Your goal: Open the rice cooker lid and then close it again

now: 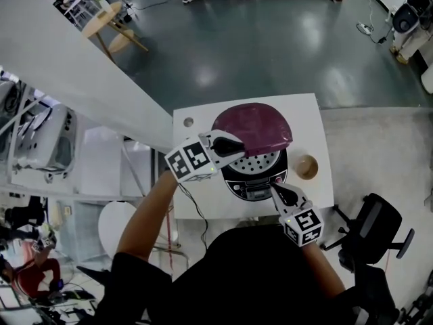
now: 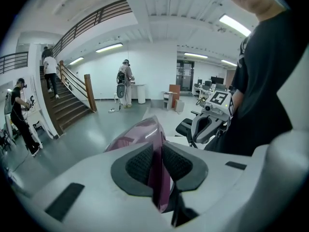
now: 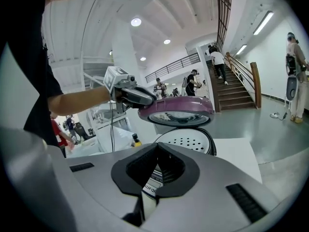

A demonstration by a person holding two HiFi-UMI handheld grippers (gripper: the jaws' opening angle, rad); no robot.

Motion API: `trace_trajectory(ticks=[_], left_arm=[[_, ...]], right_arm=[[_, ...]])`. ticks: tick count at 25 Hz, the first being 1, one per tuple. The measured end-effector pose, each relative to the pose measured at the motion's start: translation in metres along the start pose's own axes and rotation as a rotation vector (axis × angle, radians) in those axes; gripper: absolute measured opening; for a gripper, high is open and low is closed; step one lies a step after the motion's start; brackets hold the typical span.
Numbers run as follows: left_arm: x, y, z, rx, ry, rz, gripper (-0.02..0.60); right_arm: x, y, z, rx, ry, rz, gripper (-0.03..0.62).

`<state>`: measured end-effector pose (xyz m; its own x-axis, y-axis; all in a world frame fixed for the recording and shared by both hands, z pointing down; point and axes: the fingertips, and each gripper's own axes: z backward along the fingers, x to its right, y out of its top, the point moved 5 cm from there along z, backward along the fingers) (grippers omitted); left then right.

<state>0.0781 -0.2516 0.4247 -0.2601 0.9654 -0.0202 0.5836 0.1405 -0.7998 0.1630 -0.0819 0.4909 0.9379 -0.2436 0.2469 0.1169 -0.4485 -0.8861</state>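
The rice cooker stands on a white table, its purple lid raised and tilted above the pot. A perforated inner plate shows under the lid. My left gripper is shut on the lid's left rim; in the left gripper view the purple edge sits pinched between the dark pads of the left gripper. At the cooker's front right, beside the control panel, my right gripper is shut with nothing held. In the right gripper view, the panel shows just beyond the right gripper.
A small brown cup stands on the table to the right of the cooker. A black cable runs down over the table's front left edge. A black office chair is on the floor at the right.
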Motion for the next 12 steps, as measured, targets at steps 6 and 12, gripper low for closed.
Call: trace_trajectory(ticks=[6, 12], left_arm=[[0.014, -0.011, -0.013, -0.013, -0.002, -0.009, 0.058], [0.031, -0.024, -0.024, -0.066, 0.003, -0.074, 0.058]], right_arm=[[-0.009, -0.006, 0.004, -0.006, 0.009, 0.008, 0.0], [-0.015, -0.011, 0.01, -0.008, -0.004, 0.007, 0.0]])
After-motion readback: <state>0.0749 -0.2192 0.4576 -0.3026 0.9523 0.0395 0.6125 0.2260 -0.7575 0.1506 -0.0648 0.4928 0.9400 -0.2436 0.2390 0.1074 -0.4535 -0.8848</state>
